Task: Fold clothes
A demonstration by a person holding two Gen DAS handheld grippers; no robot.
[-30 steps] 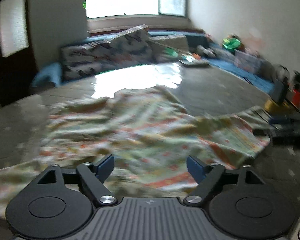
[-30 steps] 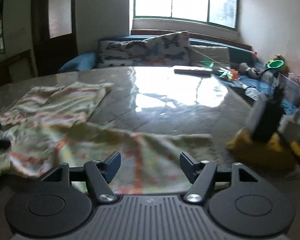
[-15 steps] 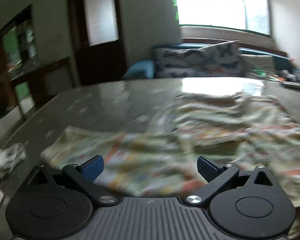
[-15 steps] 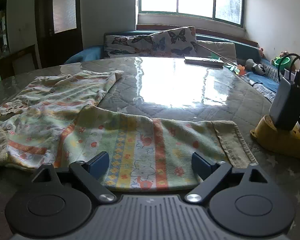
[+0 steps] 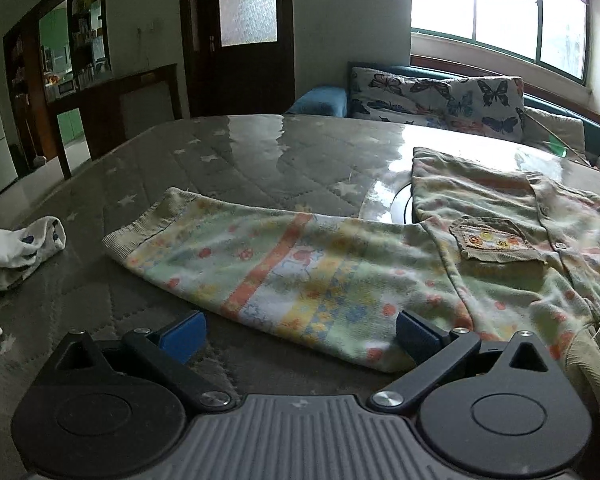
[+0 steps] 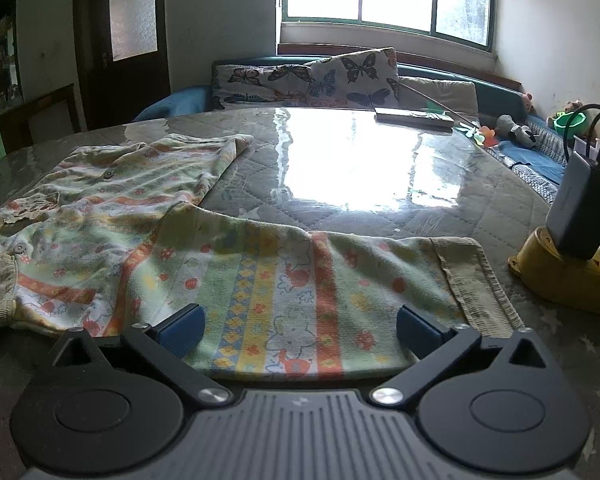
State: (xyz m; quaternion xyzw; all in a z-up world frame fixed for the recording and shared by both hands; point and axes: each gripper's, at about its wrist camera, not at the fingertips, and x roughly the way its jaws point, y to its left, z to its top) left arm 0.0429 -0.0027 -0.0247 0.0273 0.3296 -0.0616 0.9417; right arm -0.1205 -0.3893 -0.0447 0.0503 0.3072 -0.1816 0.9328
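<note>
A small patterned button shirt lies spread flat on the table, pale green with orange stripes. In the left wrist view its left sleeve [image 5: 284, 268] stretches toward a ribbed cuff [image 5: 148, 220], and its chest pocket [image 5: 496, 244] shows at the right. My left gripper [image 5: 298, 330] is open and empty, low over the sleeve's near edge. In the right wrist view the other sleeve [image 6: 300, 276] lies straight ahead with its ribbed cuff [image 6: 476, 276] at the right. My right gripper [image 6: 298, 328] is open and empty, just above that sleeve's near edge.
The quilted grey table [image 6: 360, 168] has a glossy cover. A white spotted cloth [image 5: 16, 248] lies at the far left. A yellow stand holding a dark power bank [image 6: 572, 240] stands at the right. A flat box [image 6: 414, 117] lies far back. A cushioned bench [image 6: 312, 80] stands behind.
Both grippers have opened wider. The left one has swung left from the shirt's body to its left sleeve. The right one has settled over the right sleeve, which now lies flat.
</note>
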